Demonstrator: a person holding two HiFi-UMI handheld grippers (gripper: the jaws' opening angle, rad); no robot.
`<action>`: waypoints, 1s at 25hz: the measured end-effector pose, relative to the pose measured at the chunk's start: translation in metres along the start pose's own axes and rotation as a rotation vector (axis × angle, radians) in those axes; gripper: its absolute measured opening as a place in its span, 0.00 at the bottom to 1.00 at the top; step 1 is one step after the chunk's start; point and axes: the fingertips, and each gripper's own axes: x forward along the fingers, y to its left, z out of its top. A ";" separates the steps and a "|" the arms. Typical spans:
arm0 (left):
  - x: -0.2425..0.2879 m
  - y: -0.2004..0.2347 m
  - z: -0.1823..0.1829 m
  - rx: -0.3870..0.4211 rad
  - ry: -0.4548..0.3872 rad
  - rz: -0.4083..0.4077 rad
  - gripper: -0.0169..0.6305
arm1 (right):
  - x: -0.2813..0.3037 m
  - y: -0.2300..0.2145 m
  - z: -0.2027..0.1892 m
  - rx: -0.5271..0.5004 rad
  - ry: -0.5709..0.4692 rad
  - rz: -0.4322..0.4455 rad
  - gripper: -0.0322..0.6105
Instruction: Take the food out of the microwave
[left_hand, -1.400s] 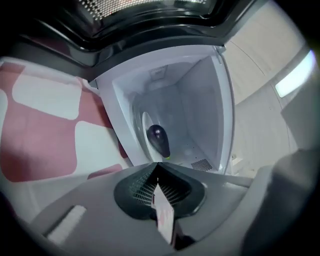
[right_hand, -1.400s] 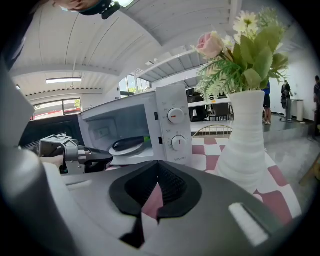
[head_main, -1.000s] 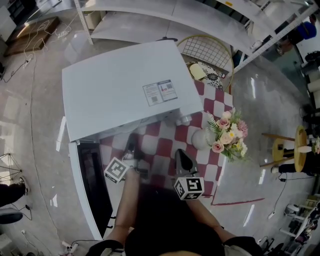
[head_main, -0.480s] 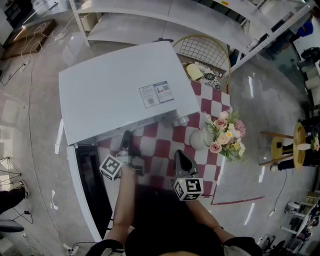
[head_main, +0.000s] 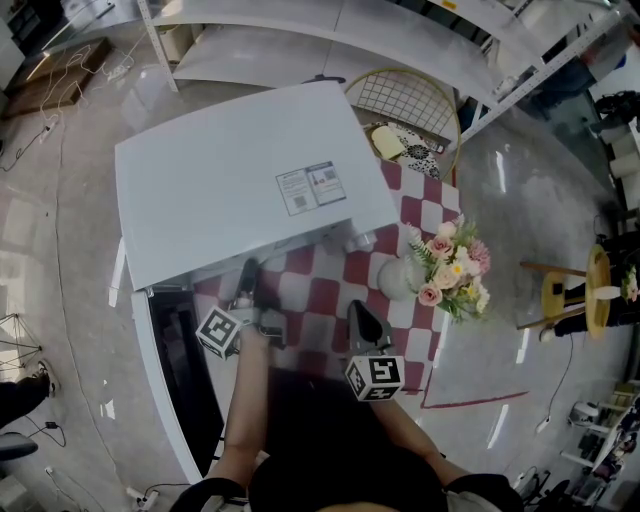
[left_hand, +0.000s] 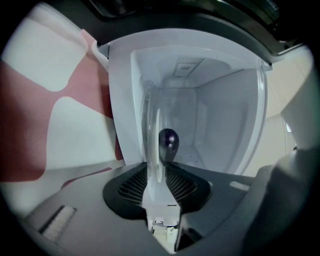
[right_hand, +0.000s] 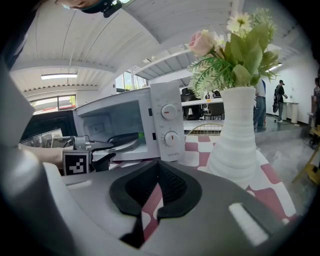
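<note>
The white microwave (head_main: 240, 170) stands on a red-and-white checked cloth (head_main: 325, 295), its door (head_main: 180, 380) swung open to the left. My left gripper (head_main: 245, 278) reaches into the opening, rolled on its side. Its jaws have just been closing and hold the rim of a clear glass plate (left_hand: 152, 125), seen edge-on. A dark purple piece of food (left_hand: 168, 142) lies on the plate. From the right gripper view the plate (right_hand: 120, 141) sits at the cavity mouth with something green on it. My right gripper (head_main: 362, 312) hovers over the cloth, shut and empty.
A white vase (head_main: 400, 277) of pink flowers (head_main: 450, 265) stands close to the right of my right gripper. A round wire basket (head_main: 410, 100) sits behind the microwave. The table's right edge runs just past the vase; a yellow stool (head_main: 590, 300) stands further right.
My left gripper has shifted slightly left at the microwave's opening and rolled a little. The right gripper has stayed where it was.
</note>
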 end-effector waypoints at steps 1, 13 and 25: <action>0.000 0.001 0.001 -0.004 -0.003 0.004 0.18 | 0.000 0.000 0.000 -0.001 0.001 0.000 0.05; 0.003 0.002 0.000 -0.053 -0.015 0.009 0.10 | 0.001 -0.001 -0.004 -0.004 0.012 0.002 0.05; 0.001 -0.001 -0.001 -0.058 -0.008 -0.020 0.06 | 0.001 -0.001 -0.006 -0.007 0.016 0.009 0.05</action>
